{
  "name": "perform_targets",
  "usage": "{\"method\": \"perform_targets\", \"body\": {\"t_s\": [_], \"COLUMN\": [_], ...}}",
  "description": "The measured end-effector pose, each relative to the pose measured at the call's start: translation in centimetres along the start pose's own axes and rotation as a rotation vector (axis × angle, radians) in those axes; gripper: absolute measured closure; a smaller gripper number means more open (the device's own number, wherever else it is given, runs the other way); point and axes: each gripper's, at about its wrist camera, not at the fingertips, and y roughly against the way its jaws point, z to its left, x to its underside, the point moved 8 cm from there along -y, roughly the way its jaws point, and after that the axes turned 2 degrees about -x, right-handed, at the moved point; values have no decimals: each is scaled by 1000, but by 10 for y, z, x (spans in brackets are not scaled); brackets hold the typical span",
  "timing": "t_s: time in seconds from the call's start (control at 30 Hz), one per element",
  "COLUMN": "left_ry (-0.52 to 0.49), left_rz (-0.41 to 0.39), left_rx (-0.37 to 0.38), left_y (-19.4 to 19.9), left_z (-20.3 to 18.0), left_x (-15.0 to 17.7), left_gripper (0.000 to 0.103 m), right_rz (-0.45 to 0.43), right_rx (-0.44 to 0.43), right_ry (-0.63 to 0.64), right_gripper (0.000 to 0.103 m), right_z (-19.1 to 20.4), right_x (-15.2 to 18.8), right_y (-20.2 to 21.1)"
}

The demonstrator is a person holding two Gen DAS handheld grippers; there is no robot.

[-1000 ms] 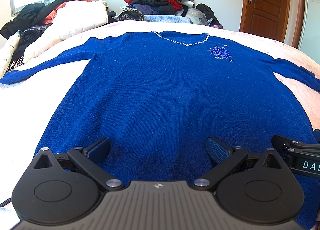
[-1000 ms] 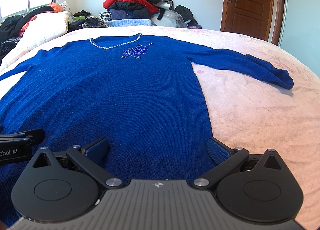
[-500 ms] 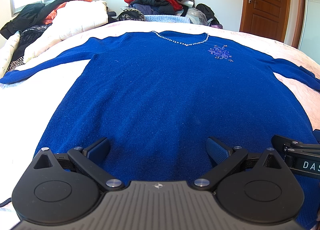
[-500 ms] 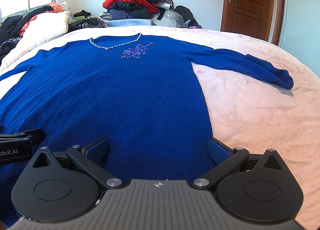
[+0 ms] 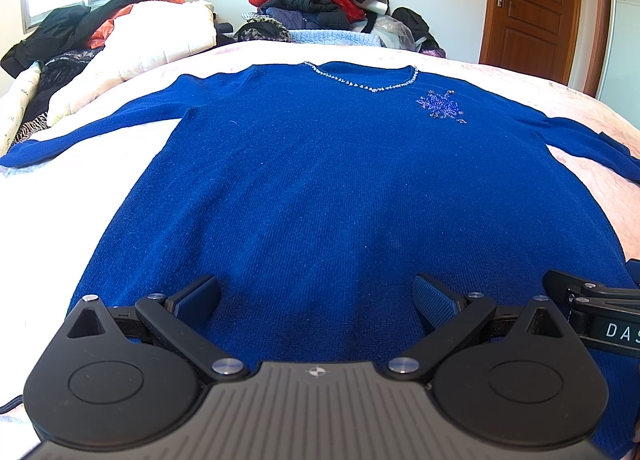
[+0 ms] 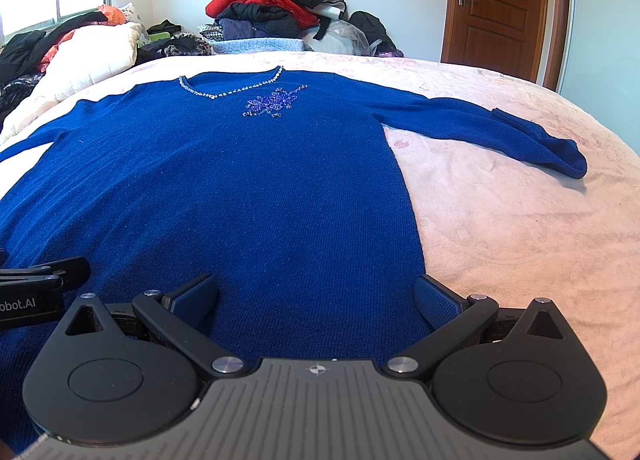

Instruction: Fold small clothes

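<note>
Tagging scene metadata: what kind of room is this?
Most likely a home bedroom: a blue sweater spread on a bed, clothes pile against the wall, wooden door.

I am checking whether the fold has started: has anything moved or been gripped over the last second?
Nothing has visibly changed. The blue sweater lies flat on the bed with both sleeves spread, as before. The left gripper and the right gripper hover over its lower part in the same spots, jaws wide apart, holding nothing.
</note>
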Motion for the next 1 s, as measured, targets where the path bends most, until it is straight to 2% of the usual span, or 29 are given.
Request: {"method": "perform_targets", "body": {"t_s": [0.3, 0.43, 0.53, 0.6, 0.73, 0.9, 0.97, 1.0], "left_ry": [-10, -45, -64, -61, -70, -82, -87, -88], "left_rz": [-11, -22, -21, -8, 1, -6, -13, -14], "left_rx": [-39, -19, -14, -28, -59, -46, -39, -34], "left_y": [14, 17, 12, 4, -10, -14, -13, -12], "left_z": [5, 3, -3, -6, -13, -22, -26, -28], "left_x": [0, -12, -29, -38, -51, -61, -63, -64], "left_gripper": [0, 0, 0, 0, 0, 0, 0, 0], "right_rz": [16, -2, -5, 5, 34, -47, -77, -98], "right_rx": [-9, -86, -112, -88, 14, 84, 109, 113], "right_ry": [19, 5, -36, -80, -121, -60, -44, -41], "right_gripper": [0, 0, 0, 0, 0, 1, 6, 13], "right_z": [-2, -4, -22, -45, -79, -107, -124, -135], "right_x": [-3, -19, -36, -45, -64, -90, -103, -111], "right_y": [6, 10, 7, -6, -34, -45, -47, -48]}}
